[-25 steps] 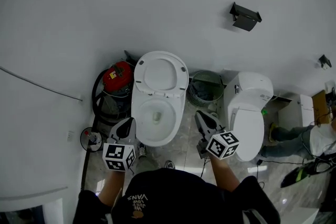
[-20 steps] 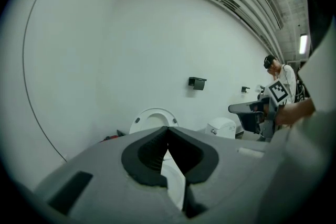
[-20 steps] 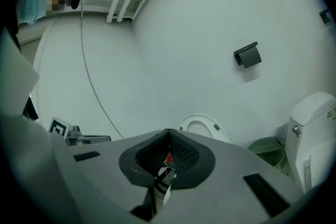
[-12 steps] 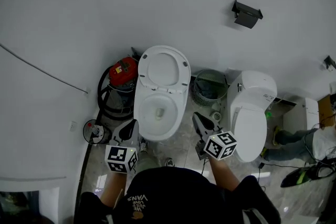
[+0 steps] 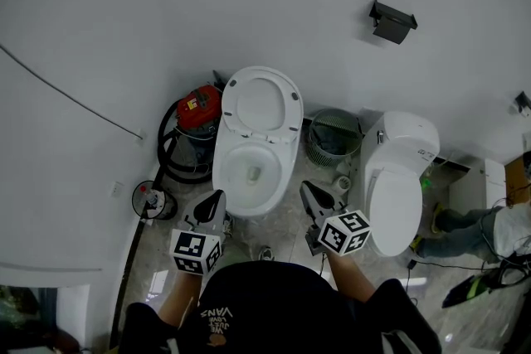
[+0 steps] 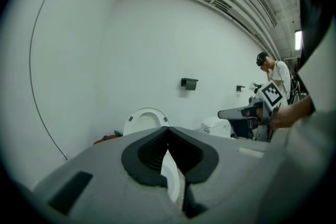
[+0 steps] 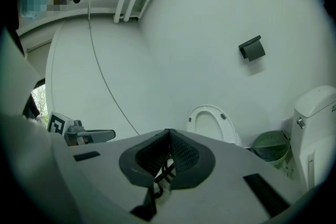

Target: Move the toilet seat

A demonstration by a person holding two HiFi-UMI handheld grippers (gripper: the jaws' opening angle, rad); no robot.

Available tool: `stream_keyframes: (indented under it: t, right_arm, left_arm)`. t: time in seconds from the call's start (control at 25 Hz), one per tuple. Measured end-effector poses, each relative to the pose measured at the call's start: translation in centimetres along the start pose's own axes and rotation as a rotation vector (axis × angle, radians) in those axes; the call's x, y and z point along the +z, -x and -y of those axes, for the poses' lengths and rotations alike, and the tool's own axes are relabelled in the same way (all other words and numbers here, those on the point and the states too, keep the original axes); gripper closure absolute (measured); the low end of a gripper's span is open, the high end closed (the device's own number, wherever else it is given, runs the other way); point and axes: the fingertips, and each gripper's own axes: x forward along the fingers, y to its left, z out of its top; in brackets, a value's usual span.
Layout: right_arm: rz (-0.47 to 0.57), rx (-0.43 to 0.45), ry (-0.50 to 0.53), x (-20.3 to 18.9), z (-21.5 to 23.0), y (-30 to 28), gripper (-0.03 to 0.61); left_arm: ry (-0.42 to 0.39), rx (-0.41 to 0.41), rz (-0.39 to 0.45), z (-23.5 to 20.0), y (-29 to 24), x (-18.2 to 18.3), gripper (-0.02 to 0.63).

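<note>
Masking toilet bowl [image 6: 171,182]: closed left gripper [image 6: 168,127]

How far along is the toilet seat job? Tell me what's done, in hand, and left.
Done: nothing visible. The white oval toilet seat stands raised by the wall, behind the open white bowl.
In hand: nothing. The left hand-held gripper and right hand-held gripper are both shut and empty, held short of the bowl's front rim.
Left: reach the seat, take hold and move it, probably down.
</note>
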Motion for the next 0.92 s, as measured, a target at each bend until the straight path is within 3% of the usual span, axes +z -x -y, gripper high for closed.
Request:
stream_keyframes:
  t: [0.92]
  right_arm:
    - [-0.022, 0.009, 0.057, -0.7, -0.8, 1.4, 0.578]
  left_arm:
    - [-0.031, -0.025, 0.01, 2.0, 0.7, -0.6, 0.612]
